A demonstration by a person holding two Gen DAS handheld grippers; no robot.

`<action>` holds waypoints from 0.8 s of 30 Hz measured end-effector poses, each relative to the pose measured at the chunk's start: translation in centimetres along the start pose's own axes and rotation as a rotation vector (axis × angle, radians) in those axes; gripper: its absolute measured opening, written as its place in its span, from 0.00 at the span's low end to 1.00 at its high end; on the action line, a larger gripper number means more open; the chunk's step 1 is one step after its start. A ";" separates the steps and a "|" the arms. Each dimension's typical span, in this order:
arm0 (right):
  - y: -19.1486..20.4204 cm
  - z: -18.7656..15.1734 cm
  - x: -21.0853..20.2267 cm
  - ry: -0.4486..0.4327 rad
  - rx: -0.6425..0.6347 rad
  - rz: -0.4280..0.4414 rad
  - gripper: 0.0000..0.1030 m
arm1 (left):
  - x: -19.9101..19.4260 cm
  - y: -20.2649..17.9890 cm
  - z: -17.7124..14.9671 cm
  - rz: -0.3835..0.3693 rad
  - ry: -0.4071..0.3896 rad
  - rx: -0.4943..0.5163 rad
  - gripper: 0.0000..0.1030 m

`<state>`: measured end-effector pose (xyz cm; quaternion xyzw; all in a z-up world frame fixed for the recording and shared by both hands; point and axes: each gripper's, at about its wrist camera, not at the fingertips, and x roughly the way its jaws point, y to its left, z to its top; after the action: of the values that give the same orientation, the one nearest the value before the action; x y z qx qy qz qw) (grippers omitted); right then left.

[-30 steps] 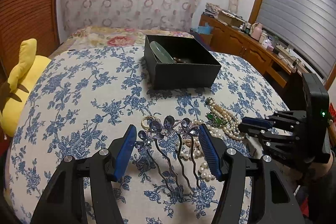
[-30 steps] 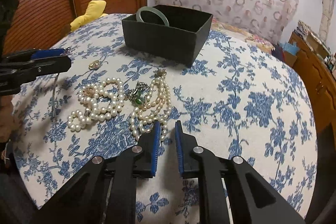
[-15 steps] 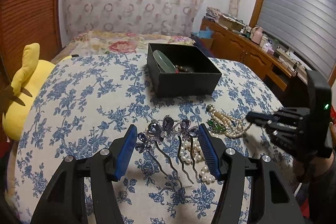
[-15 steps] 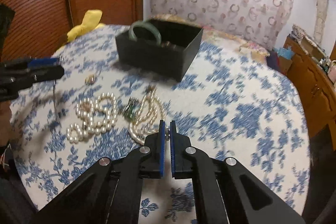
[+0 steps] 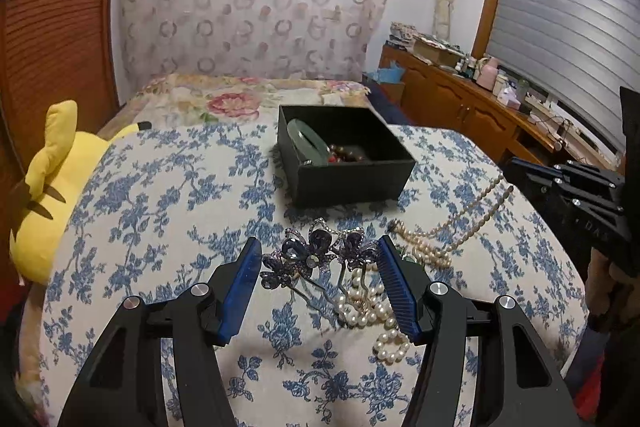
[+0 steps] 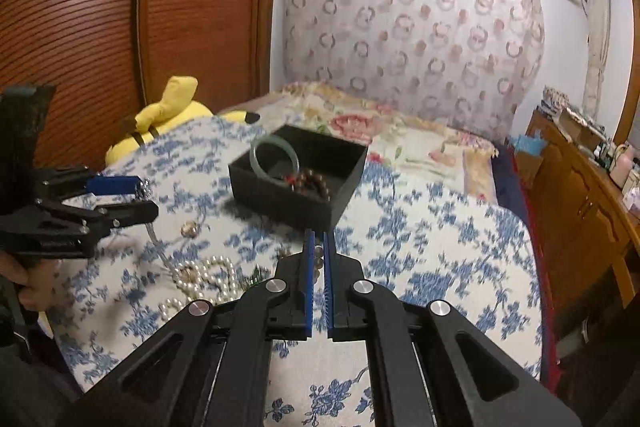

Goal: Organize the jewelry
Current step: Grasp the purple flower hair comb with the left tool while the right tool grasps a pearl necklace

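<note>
Two grippers work over a blue-flowered tablecloth [image 5: 168,195] strewn with jewelry. Left gripper [image 5: 318,257] holds a purple flower hair comb [image 5: 316,259] between its blue pads – the jewelled blooms span the gap from one pad to the other, and the comb's wavy metal prongs trail back toward the camera, above the cloth. Whether both pads press on the blooms I cannot tell for certain, but the jaws stand fairly wide with the comb filling the space between them.

Right gripper [image 6: 317,247] is pinched nearly closed on a multi-strand pearl necklace [image 5: 452,227]; in the right wrist view a few beads show in the narrow slit between the pads. From the left wrist view the strands run up taut from the cloth to the right gripper's tips, while the bunched end with a green clasp lies on the table just beside the left gripper's right finger.

Another pearl necklace [image 5: 372,311] lies coiled on the cloth under the comb's prongs. A small gold ring [image 6: 189,228] sits on the cloth near the left gripper.

Beyond both tools stands an open black box [image 5: 348,183], holding a pale green bangle [image 6: 272,157] leaning against its wall and a dark brown bead bracelet [image 6: 316,183]. A yellow plush toy [image 5: 44,195] rests at the table's left edge
</note>
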<state>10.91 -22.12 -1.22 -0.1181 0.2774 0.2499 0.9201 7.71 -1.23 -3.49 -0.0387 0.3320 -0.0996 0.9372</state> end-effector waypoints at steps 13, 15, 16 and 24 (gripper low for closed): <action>-0.5 5.7 -2.9 -0.123 -0.050 -0.036 0.05 | -1.1 -0.7 2.7 -0.003 -0.063 0.025 0.55; -0.7 6.6 -3.0 -0.137 -0.054 -0.038 0.05 | -1.2 -0.7 3.0 -0.002 -0.070 0.029 0.55; -0.8 7.2 -3.1 -0.145 -0.058 -0.040 0.05 | -1.2 -0.7 3.3 0.001 -0.073 0.031 0.55; -1.5 11.5 -4.1 -0.220 -0.075 -0.049 0.05 | -1.2 -0.8 4.9 0.008 -0.091 0.055 0.55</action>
<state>13.91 -20.88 10.63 -0.1313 0.1623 0.2489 0.9458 9.79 -1.68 1.18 -0.0160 0.2865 -0.1032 0.9524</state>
